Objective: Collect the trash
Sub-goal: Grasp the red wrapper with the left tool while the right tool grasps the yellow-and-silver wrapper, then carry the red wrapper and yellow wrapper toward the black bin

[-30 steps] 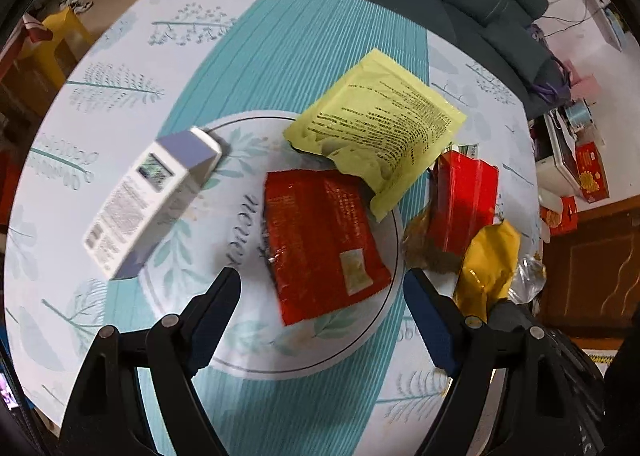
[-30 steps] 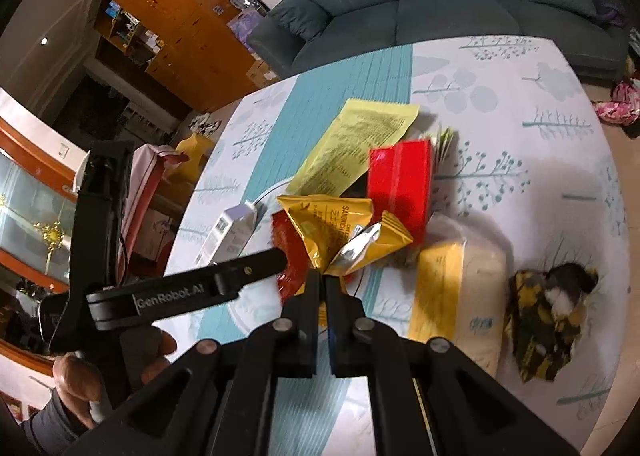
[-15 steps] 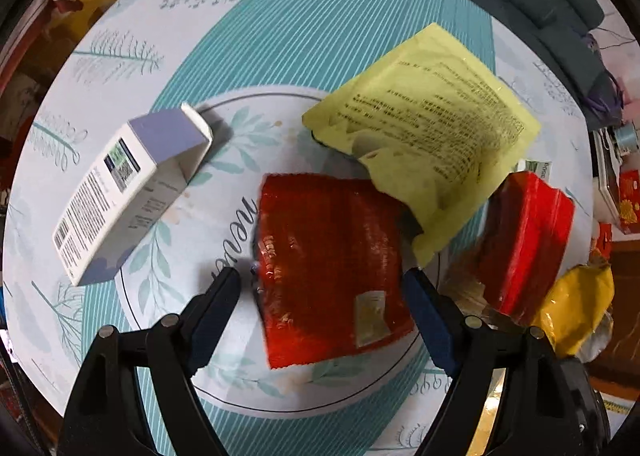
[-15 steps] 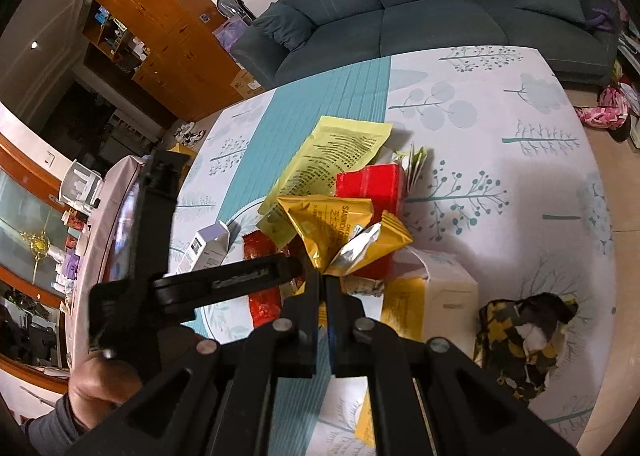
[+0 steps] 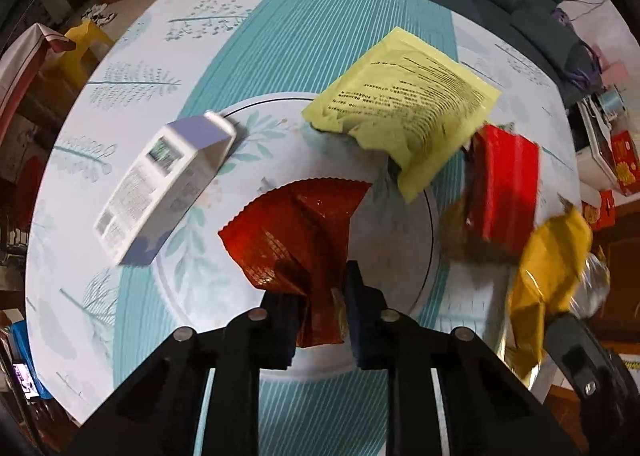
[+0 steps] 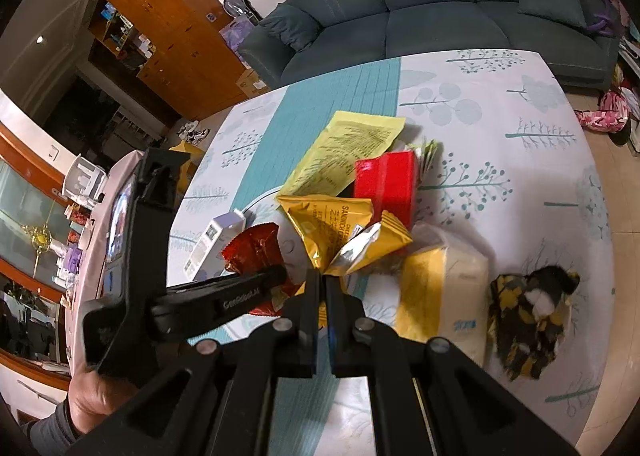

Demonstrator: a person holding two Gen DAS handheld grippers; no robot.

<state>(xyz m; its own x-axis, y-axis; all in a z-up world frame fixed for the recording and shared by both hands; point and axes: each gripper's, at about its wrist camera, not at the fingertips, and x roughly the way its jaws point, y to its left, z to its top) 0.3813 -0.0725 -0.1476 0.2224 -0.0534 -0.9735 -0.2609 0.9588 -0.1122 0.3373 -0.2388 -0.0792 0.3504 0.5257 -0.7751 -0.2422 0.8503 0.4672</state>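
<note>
Left wrist view: left gripper [image 5: 320,304], jaws closing on crumpled red wrapper [image 5: 296,232] lifted over table [image 5: 132,84]; wrapper's lower edge hidden between the pads. White box [image 5: 164,188], yellow sachet [image 5: 404,112], red pack [image 5: 504,188] blurred.

Right wrist view: right gripper [image 6: 320,288] clamped tight on gold wrapper [image 6: 340,232]; its pinched corner hidden. Sofa [image 6: 432,4] cut off.

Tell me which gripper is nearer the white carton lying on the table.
Left. The left gripper, closing on the dark red wrapper, sits just beside the white carton. The right gripper, shut on the gold wrapper, is farther away, beyond the red wrapper.
</note>
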